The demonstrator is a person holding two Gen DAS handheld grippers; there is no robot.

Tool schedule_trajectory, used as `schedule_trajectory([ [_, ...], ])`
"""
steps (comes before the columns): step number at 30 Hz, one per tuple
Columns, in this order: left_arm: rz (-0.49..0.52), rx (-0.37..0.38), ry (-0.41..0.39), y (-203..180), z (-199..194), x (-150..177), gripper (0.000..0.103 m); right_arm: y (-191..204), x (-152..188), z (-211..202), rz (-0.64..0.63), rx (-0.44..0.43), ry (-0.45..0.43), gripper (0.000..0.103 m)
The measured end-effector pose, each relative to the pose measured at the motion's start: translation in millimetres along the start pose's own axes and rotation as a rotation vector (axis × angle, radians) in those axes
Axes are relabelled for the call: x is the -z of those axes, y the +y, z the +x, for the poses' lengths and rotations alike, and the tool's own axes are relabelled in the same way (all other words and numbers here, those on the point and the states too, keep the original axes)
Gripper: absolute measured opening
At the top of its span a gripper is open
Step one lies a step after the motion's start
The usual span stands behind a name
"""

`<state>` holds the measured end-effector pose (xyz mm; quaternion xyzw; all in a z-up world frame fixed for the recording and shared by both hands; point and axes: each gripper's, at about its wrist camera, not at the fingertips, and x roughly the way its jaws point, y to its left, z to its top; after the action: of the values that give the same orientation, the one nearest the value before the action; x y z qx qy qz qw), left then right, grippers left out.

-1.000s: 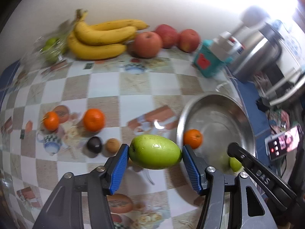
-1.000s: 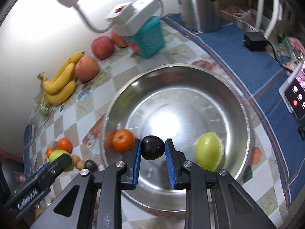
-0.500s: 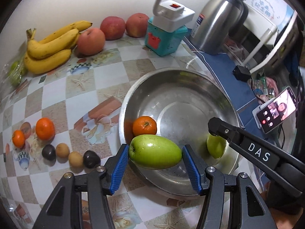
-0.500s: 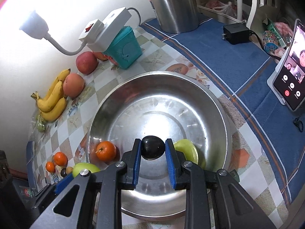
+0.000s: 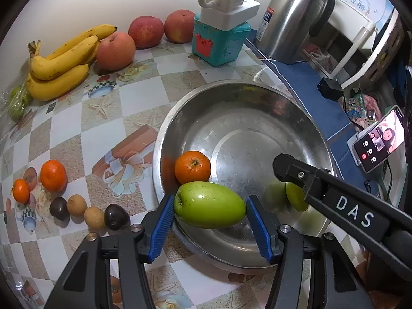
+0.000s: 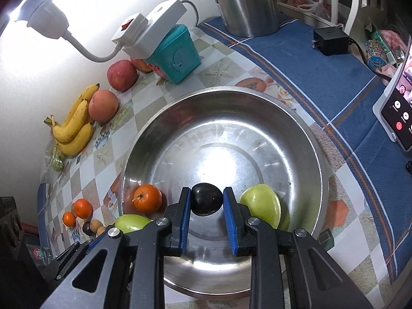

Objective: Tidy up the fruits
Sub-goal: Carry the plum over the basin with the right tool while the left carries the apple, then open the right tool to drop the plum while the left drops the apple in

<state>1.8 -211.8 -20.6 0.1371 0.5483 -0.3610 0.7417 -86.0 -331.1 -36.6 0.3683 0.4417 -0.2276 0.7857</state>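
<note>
1. Swung right from the bananas [image 5: 61,59] and now over the near-left rim of the steel bowl [image 5: 257,90]: left claw [image 5: 209,221], clamped on a green mango [image 5: 209,205].
2. Poised above the bowl's floor: right claw [image 6: 207,213], pinching a dark plum [image 6: 206,199].
3. Already lying in the bowl: an orange [image 6: 147,197] and a second green fruit [image 6: 261,204].
4. Left on the table [image 5: 128,97]: small oranges [image 5: 53,175], brown and dark fruits.

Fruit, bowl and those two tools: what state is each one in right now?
Left tool: shut on green mango, over bowl's near rim.
Right tool: shut on dark fruit, above bowl.
Steel bowl: upright, holding an orange and a second green fruit.
Phone: screen lit.
</note>
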Motion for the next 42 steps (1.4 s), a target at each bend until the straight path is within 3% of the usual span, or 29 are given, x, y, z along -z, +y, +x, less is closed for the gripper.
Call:
schedule_trajectory([
  [42, 0.037, -0.013, -0.004, -7.6, 2.6, -3.6, 0.062, 3.3, 2.8, 9.6, -0.006, 0.027, 0.036, 0.027],
])
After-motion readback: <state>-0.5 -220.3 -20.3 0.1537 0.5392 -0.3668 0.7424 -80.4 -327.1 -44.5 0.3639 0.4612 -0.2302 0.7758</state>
